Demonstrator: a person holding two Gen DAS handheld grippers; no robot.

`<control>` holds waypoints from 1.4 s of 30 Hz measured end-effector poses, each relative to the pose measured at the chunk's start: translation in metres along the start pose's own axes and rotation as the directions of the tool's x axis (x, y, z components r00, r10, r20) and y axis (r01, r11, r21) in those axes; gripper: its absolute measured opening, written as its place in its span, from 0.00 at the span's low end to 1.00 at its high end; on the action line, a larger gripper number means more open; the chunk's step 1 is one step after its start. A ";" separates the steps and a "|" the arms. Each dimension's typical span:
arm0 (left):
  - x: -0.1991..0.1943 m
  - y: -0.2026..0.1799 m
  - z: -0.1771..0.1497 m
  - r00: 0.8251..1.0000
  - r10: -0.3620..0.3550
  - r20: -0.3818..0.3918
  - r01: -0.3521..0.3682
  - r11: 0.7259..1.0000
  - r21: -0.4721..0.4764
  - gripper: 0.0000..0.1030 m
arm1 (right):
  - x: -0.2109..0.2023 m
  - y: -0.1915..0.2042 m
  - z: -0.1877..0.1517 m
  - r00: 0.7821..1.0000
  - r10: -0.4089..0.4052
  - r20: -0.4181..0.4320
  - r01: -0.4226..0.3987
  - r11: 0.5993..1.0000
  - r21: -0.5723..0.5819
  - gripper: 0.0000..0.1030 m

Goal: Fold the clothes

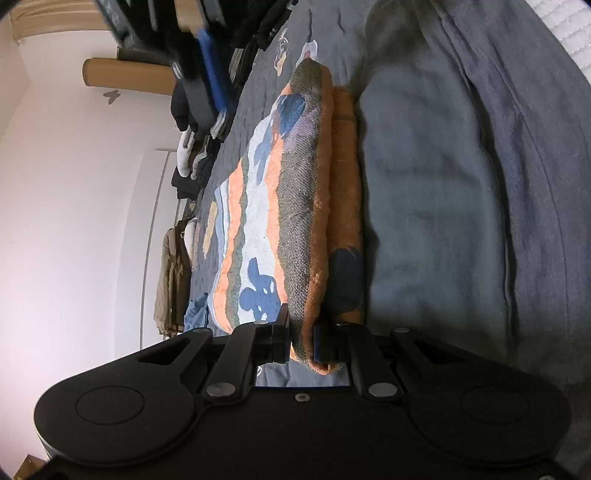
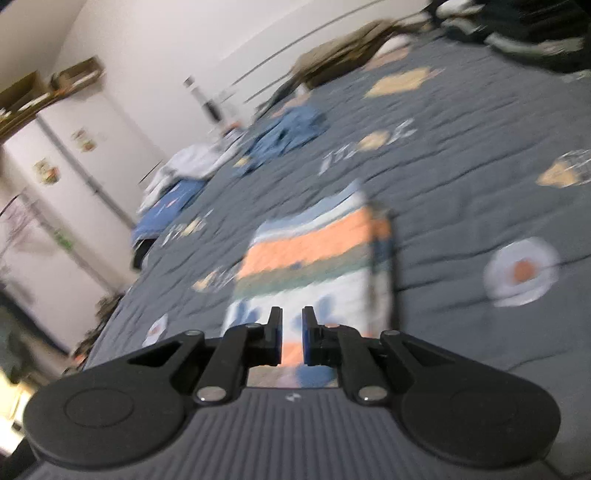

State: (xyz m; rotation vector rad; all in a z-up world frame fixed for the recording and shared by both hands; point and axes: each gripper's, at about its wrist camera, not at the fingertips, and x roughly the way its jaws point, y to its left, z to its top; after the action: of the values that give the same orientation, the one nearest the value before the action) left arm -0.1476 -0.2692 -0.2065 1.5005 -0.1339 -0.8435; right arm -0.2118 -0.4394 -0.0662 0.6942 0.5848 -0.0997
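Note:
A folded garment (image 1: 295,206) with orange, green, white and blue patches lies on a grey-blue bedspread (image 1: 461,184). My left gripper (image 1: 301,332) is shut on the near edge of its upper fold, a finger on each side of the cloth. In the blurred right wrist view the same garment (image 2: 314,258) lies flat ahead. My right gripper (image 2: 292,325) hovers over its near edge with a narrow gap between the fingers and nothing between them. The right gripper also shows blurred at the top of the left wrist view (image 1: 201,85).
The bedspread (image 2: 461,177) has printed motifs. Crumpled blue clothes (image 2: 291,129) and a white and blue pile (image 2: 177,177) lie at the far side. Dark clothes (image 2: 524,29) are heaped at the top right. A white wardrobe (image 2: 55,166) stands to the left.

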 end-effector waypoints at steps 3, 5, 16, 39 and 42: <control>0.000 0.001 -0.001 1.000 -0.005 0.000 0.005 1.000 -0.007 0.12 | 0.034 -0.003 -0.009 0.993 -0.052 -0.103 0.052 0.999 -0.001 0.09; 0.001 0.002 -0.001 1.000 -0.009 0.000 0.009 1.000 -0.011 0.14 | 0.044 -0.012 -0.011 0.989 -0.062 -0.131 0.065 0.998 0.019 0.06; -0.020 0.022 -0.002 0.996 -0.086 -0.010 0.085 0.995 -0.055 0.19 | 0.043 -0.026 -0.013 0.990 -0.055 -0.132 0.062 0.997 0.047 0.03; 0.030 0.126 -0.154 0.791 -0.358 0.496 0.348 -0.403 -0.847 0.50 | 0.044 -0.028 -0.011 0.989 -0.054 -0.137 0.065 0.995 0.074 0.03; 0.041 0.114 -0.163 0.761 -0.367 0.535 0.317 -0.508 -0.801 0.48 | 0.045 -0.029 -0.011 0.989 -0.051 -0.139 0.062 0.995 0.079 0.03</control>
State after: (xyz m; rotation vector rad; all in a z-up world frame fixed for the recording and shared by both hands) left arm 0.0201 -0.1765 -0.1406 -0.3636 1.1147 -0.9834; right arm -0.1877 -0.4498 -0.1136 0.7691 0.7354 -0.1305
